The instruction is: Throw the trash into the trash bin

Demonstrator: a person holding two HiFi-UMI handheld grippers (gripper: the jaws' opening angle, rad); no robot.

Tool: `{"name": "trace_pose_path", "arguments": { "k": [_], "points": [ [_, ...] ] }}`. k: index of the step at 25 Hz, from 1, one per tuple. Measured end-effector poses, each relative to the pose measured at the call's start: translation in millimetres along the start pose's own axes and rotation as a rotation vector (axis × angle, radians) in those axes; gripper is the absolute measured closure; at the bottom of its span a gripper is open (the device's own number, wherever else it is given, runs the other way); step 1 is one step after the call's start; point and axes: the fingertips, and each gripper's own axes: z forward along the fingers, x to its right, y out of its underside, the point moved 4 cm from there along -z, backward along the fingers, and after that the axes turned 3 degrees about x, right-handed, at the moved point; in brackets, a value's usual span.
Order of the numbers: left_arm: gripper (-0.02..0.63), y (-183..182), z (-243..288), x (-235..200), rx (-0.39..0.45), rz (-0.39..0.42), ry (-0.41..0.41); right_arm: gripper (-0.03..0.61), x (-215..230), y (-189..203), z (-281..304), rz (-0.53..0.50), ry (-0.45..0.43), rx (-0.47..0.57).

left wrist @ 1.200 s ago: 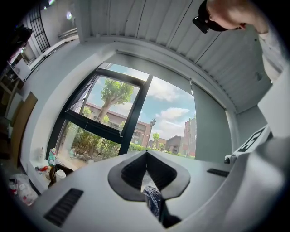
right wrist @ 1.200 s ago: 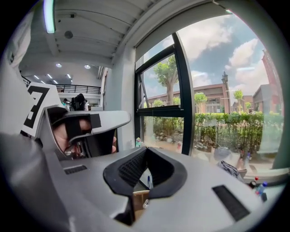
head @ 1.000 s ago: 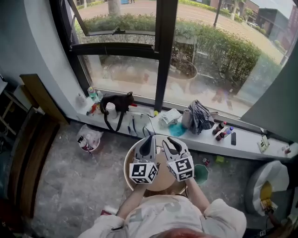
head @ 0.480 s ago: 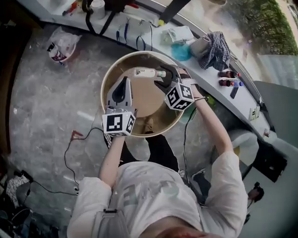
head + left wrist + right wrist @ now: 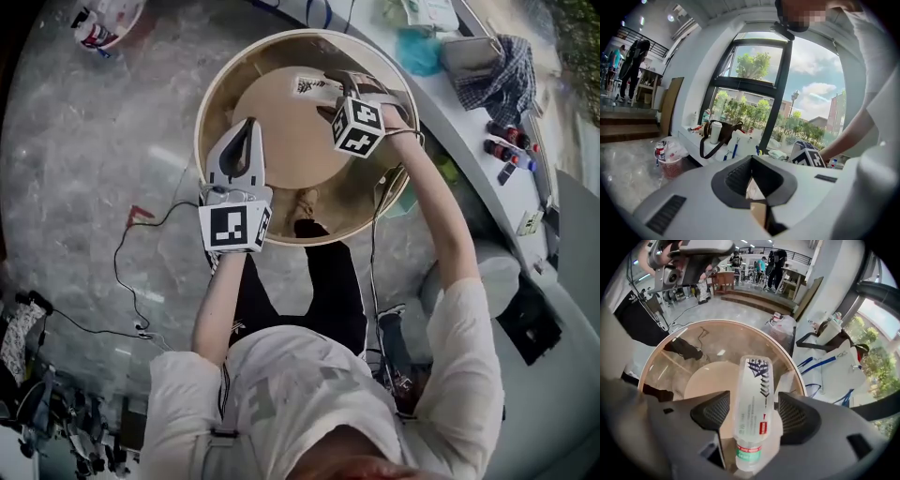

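Hovering above the near rim of the trash bin (image 5: 220,103), the left hand-held gripper (image 5: 246,131) (image 5: 751,161) has its jaws together, with nothing between them. Farther across, the right hand-held gripper (image 5: 330,96) (image 5: 752,409) points down into the bin. Its jaws have just been opening wide, and the plastic bottle (image 5: 314,86) (image 5: 752,390) sits between them, clear of both pads. Beyond lies a cluttered window ledge (image 5: 448,111).

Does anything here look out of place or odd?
The clear bottle lies loose between the right gripper's open jaws, which have just been opening, over the round bin: unheld, probably mid-drop. Nothing else stands out.
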Motion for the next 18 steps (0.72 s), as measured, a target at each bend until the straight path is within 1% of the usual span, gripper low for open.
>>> {"name": "trace_pose_path", "arguments": {
  "k": [3, 6, 9, 13, 16, 18],
  "points": [
    [0.603, 10.0, 0.6, -4.8, -0.023, -0.002, -0.008, 0.268, -0.3, -1.0, 14.2, -0.026, -0.036, -0.040],
    [0.603, 9.7, 5.0, -3.8, -0.035, 0.009, 0.012, 0.270, -0.1, -3.1, 22.4, -0.052, -0.021, -0.043],
    [0.603, 8.4, 7.2, -6.0, -0.037, 0.012, 0.024, 0.269, 2.4, -2.8, 24.3, -0.042, -0.021, -0.057],
    [0.603, 3.6, 9.9, -16.4, -0.028, -0.011, 0.002, 0.268, 5.3, -3.5, 26.3, -0.029, -0.045, -0.085],
    [0.603, -6.1, 12.5, -20.2, -0.019, -0.029, -0.004, 0.272, 9.5, -4.9, 22.3, -0.071, -0.023, -0.114],
    [0.603, -17.7, 8.7, -20.8, -0.011, -0.033, 0.003, 0.273, 9.0, -14.7, 9.4, -0.081, 0.006, -0.107]
  ]
}}
